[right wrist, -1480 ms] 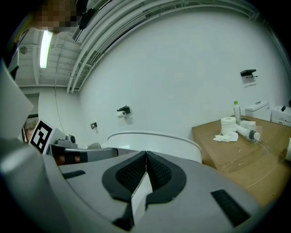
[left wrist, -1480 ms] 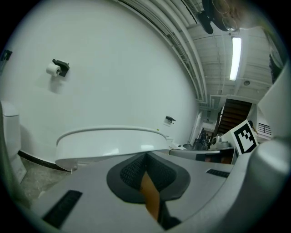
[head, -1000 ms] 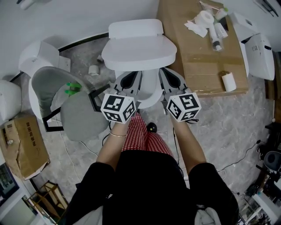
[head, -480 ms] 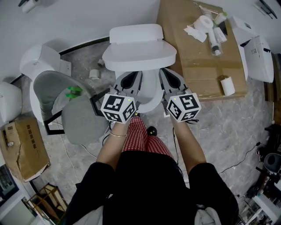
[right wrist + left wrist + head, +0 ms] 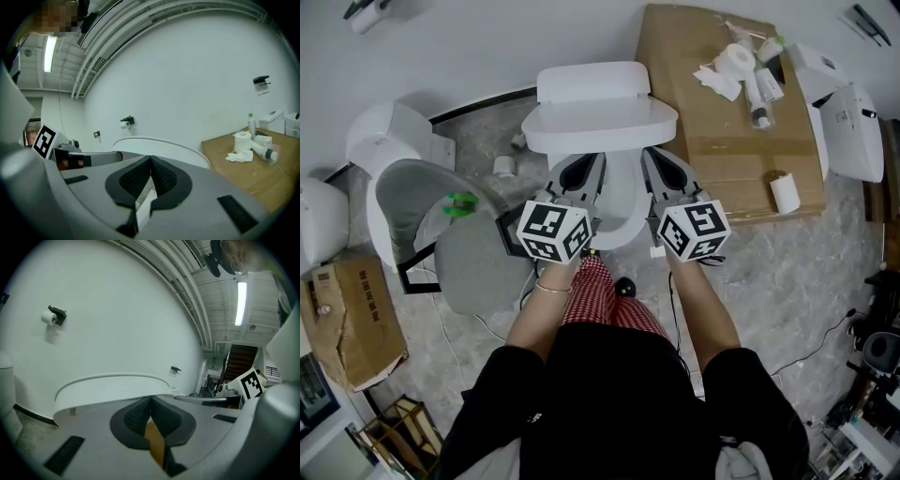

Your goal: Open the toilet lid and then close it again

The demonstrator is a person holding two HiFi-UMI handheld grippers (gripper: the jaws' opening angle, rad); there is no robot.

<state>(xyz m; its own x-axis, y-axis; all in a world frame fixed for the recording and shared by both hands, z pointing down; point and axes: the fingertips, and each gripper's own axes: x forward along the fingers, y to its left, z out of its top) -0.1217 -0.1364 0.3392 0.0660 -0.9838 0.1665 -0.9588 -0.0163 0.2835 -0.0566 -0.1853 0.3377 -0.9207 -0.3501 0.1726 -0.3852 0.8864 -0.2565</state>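
My left claw [image 5: 578, 171] is clenched on nothing, pads pressed together. It points up under the front rim of the toilet lid [image 5: 600, 120], which stands part-raised and tilted just above and ahead of both claws. I cannot tell whether the claw tips actually touch the lid's underside. The bowl [image 5: 619, 211] lies between the two claws. My right claw [image 5: 667, 171] is likewise clenched and empty, level with the left one under the same rim.

I judge the lid to be part way through its travel, so the job is to carry it evenly. I would hold both claws at one height so the lid doesn't twist on its hinge. I would bear on it with the flat backs of the closed jaws rather than the tips, and follow the arc towards the tank [image 5: 592, 82] slowly. The plastic looks smooth and could slide off, so I would stay well in under the rim and not let it drop.

Far to the left of the left claw a cardboard box [image 5: 342, 309] sits on the grey marbled floor [image 5: 787, 272], with another white toilet [image 5: 384, 136] nearer in. Beyond both claws is a plain white wall [image 5: 469, 37]. To the right of the right claw a cardboard-topped bench [image 5: 712, 141] carries a paper roll [image 5: 785, 194] and, at its far end, tissue and bottles.
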